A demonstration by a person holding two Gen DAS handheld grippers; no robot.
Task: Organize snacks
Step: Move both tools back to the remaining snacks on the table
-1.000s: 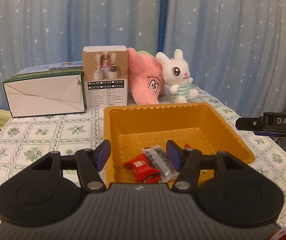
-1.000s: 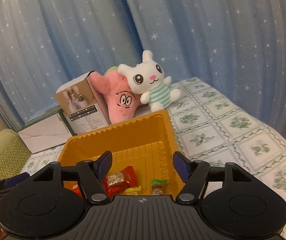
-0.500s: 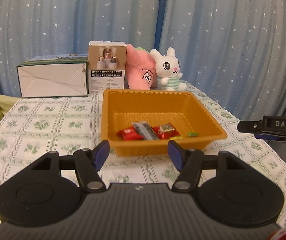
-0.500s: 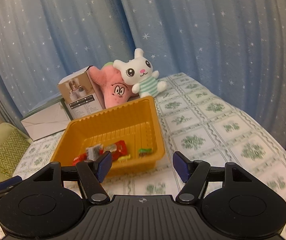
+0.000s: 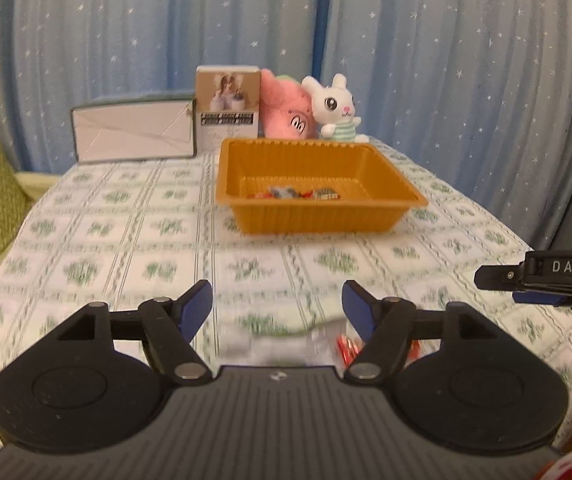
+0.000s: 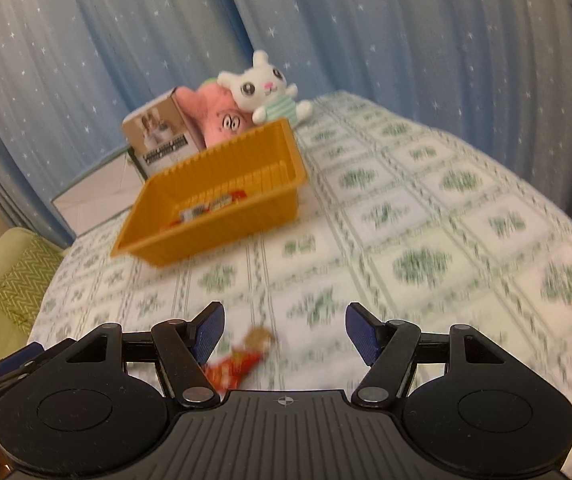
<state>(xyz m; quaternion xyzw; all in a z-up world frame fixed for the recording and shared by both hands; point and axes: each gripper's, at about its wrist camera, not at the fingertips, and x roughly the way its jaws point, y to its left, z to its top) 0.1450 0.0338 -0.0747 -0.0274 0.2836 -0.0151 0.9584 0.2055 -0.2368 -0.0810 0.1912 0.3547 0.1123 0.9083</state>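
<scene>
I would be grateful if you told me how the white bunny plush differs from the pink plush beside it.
The white bunny plush sits upright, facing forward; the pink plush leans against the bunny. The bunny wears a green-striped top; the pink plush has none showing. The bunny stands nearer the table's right side. Both stand behind the orange tray, before the blue curtain.

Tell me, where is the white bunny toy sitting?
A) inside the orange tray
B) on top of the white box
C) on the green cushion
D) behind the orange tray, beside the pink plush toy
D: the white bunny sits on the tablecloth behind the far edge of the orange tray, right next to the pink plush toy; the tray itself holds only a few wrapped snacks.
</scene>
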